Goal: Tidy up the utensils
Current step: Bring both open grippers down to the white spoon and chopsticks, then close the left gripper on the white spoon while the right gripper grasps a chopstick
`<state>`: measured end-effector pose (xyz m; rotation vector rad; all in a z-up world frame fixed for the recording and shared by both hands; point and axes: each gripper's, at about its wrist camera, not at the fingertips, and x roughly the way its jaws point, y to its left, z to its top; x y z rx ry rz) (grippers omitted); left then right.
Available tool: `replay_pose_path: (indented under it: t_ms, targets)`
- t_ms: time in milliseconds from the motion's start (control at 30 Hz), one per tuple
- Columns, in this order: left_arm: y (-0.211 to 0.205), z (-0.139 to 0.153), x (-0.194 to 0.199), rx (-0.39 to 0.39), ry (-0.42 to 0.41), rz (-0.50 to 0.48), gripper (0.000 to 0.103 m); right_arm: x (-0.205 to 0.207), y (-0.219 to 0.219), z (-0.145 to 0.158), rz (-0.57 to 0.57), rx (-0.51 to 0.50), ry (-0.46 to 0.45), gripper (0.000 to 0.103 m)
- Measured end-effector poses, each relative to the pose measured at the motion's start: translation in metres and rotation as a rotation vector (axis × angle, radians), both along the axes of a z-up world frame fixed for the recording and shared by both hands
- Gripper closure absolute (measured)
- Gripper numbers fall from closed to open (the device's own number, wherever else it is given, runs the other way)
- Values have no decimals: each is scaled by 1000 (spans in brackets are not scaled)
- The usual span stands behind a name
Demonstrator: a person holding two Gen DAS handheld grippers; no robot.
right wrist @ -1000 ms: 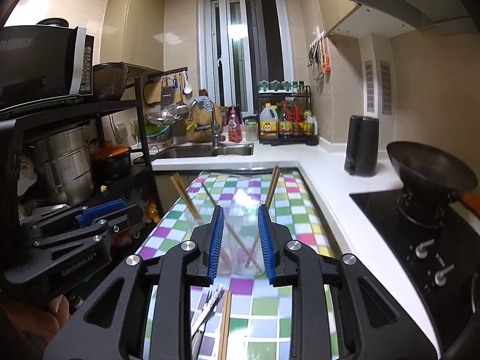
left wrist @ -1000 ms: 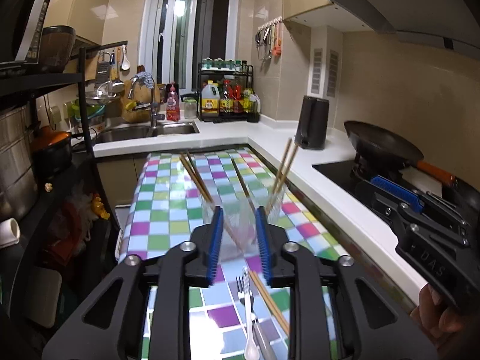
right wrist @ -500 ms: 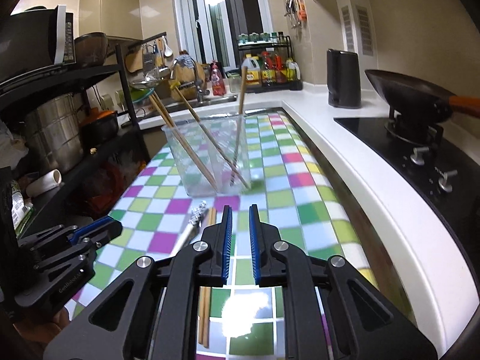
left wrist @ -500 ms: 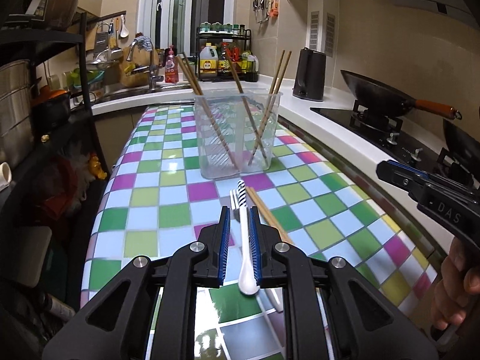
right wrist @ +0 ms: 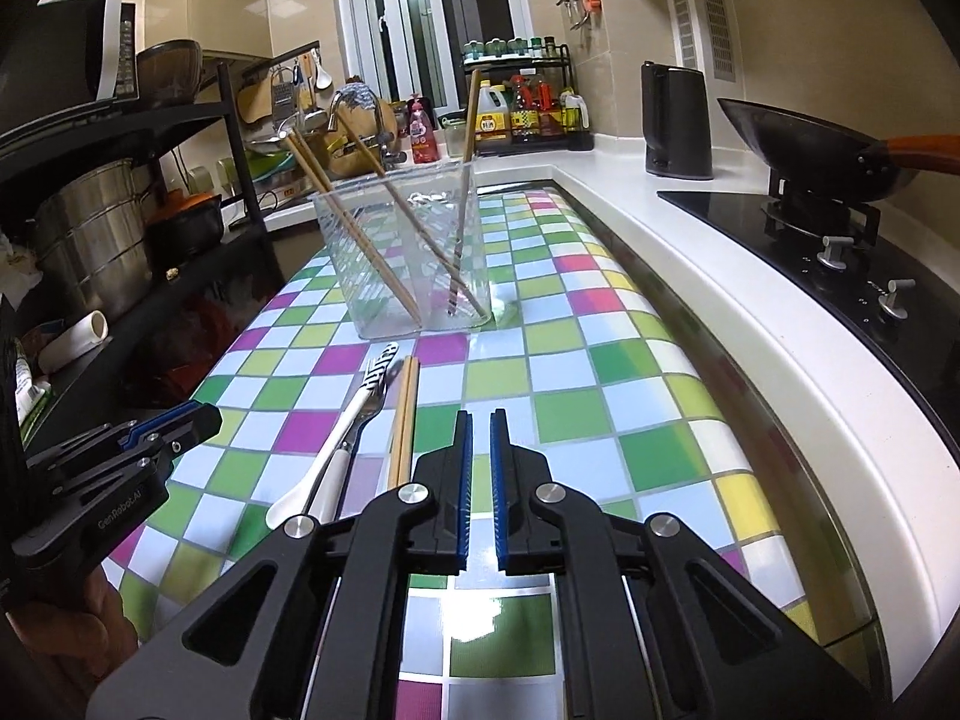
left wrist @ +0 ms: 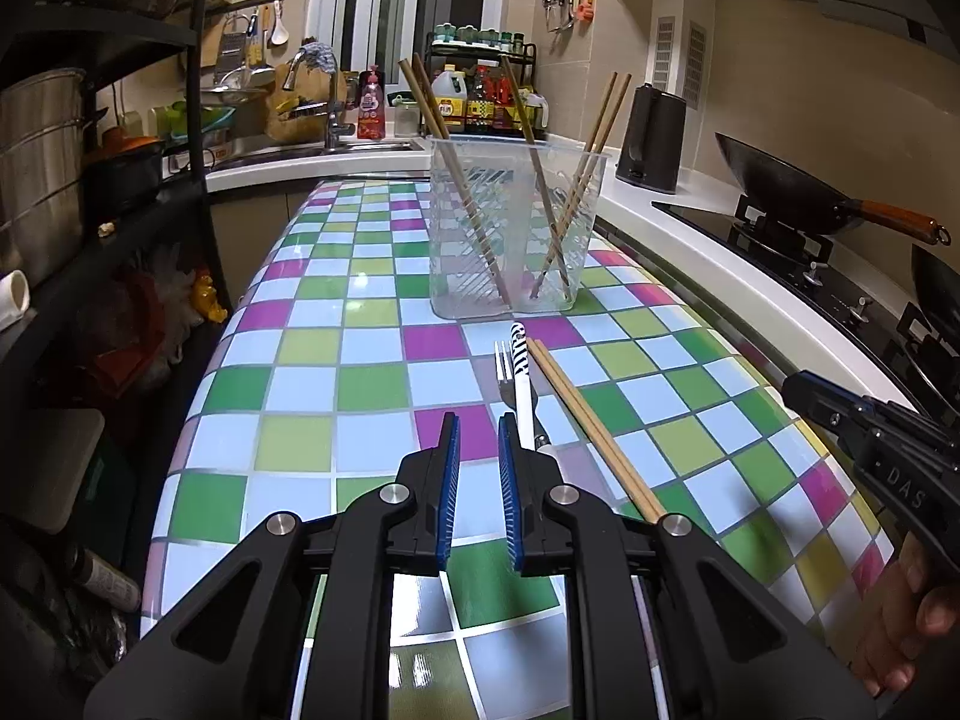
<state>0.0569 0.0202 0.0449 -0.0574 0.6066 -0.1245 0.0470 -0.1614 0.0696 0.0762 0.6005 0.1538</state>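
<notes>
Left claw (left wrist: 478, 429) low over the checkered, multicoloured surface (left wrist: 336, 354), blue-padded jaws drawn close with a narrow gap, nothing between them. Just right of its right jaw lie the loose utensils: a metal fork (left wrist: 506, 373), a white spoon with a black-and-white striped handle (left wrist: 521, 372) and a pair of light wooden chopsticks (left wrist: 585, 426), all flat on the surface, side by side, pointing toward the far end.

Right claw (right wrist: 478, 429) also low over the surface, jaws nearly together after just closing; nothing held. From this side the same spoon (right wrist: 336, 450), fork (right wrist: 366, 414) and chopstick pair (right wrist: 403, 420) lie just left of the left jaw, untouched.

Beyond the utensils stands a clear plastic rectangular container (left wrist: 513, 240), upright on the surface, with several wooden chopsticks (left wrist: 462, 180) leaning inside it at crossing angles.

Right claw's black body enters the left camera's view at the right edge, a hand (left wrist: 900, 624) under it. The left claw's body shows at the left edge of the right view.

Farther right, a white countertop (right wrist: 708, 276) with a dark wok (left wrist: 780, 186) on a black hob and a dark kettle (right wrist: 677, 120).
</notes>
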Motion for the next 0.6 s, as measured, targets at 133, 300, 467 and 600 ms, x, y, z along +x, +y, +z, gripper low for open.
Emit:
replay_pose_path:
  t_ms: [133,300,467,600]
  targets:
    - [2,-7,-1,-8,15,3,90,-1,6,-11,11,-4,27,97]
    - [1,-14,-1,-45,53,-6,90,-2,11,-20,44,-6,60,97]
    - [-9,-26,-3,-53,98,-42,90,-2,22,-34,114,-10,124,95]
    - [-12,-34,-2,-62,137,-54,89,-3,31,-45,152,-18,166,95]
